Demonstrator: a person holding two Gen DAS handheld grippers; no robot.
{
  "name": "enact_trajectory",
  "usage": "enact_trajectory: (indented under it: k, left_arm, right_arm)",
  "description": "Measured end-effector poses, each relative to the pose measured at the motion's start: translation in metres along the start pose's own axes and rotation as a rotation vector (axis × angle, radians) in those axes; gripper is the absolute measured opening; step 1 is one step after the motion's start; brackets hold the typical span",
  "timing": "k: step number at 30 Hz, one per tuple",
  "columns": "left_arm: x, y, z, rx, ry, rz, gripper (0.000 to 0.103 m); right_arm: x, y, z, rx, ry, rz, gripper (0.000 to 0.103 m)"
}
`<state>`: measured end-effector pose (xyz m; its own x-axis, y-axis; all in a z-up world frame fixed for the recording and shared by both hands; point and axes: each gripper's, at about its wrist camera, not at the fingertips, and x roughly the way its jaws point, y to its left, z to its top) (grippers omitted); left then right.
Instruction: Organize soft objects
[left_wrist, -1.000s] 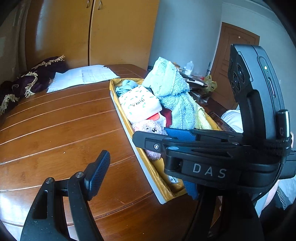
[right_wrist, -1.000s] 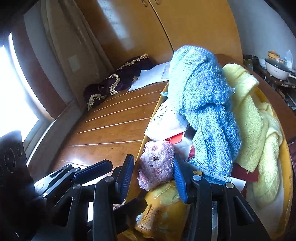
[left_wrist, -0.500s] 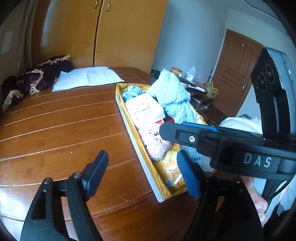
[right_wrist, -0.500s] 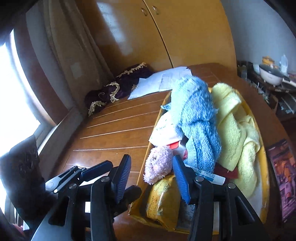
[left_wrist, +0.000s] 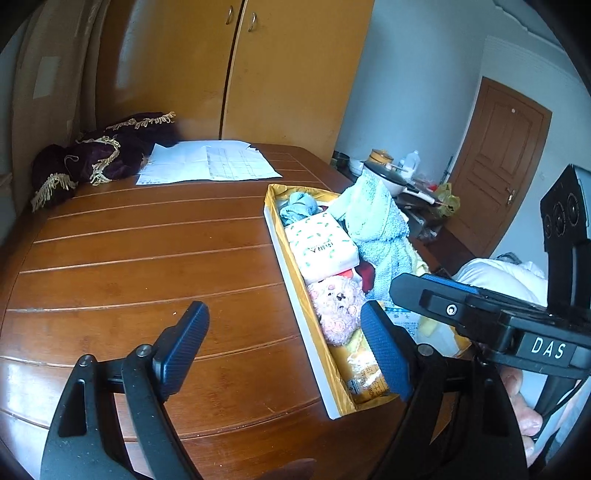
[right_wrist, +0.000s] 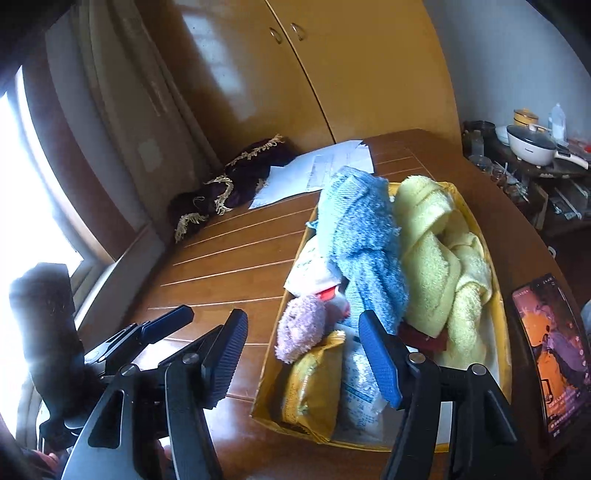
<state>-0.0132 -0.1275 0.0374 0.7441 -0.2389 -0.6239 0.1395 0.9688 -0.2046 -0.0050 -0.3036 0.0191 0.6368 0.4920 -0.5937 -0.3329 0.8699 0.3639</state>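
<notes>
Both hand-held grippers have drawn back from the yellow tray (right_wrist: 496, 306) since a second ago, so more of it shows in each view. The pink plush bear (left_wrist: 337, 305) lies at the tray's near left, face up in the left wrist view, fuzzy with small dark eyes. Behind it sit a white pouch with green flecks (left_wrist: 320, 246), a blue towel (right_wrist: 364, 251) heaped upright, and a yellow towel (right_wrist: 441, 266) to its right. Near the bear lie a yellow snack packet (right_wrist: 314, 395) and a clear printed bag (right_wrist: 360, 384); their print is too small to read. The right hand-held gripper (right_wrist: 303, 354) is wide open and empty above the tray's near left corner; its body reads "DAS". The left hand-held gripper (left_wrist: 284, 347) is also wide, empty, straddling the tray's left edge. The table (left_wrist: 147, 266) lies bare leftward, with papers (left_wrist: 210, 162) and a purple fringed cloth (left_wrist: 99, 155) far off.
</notes>
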Motion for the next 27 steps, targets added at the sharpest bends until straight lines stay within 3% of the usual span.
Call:
enact_trajectory:
  k: [12, 15, 27]
  left_arm:
    - [0.0040, 0.0015, 0.0009, 0.005, -0.002, 0.107, 0.084]
    - [0.0045, 0.0027, 0.0009, 0.007, 0.001, 0.113, 0.084]
    - [0.0057, -0.0015, -0.0012, 0.047, 0.021, 0.132, 0.084]
  right_arm:
    - [0.0018, -0.0040, -0.0003, 0.012, 0.017, -0.017, 0.067]
    - [-0.0001, -0.0038, 0.0005, 0.009, 0.007, -0.035, 0.072]
    - [0.0023, 0.0015, -0.0029, -0.015, 0.026, -0.024, 0.072]
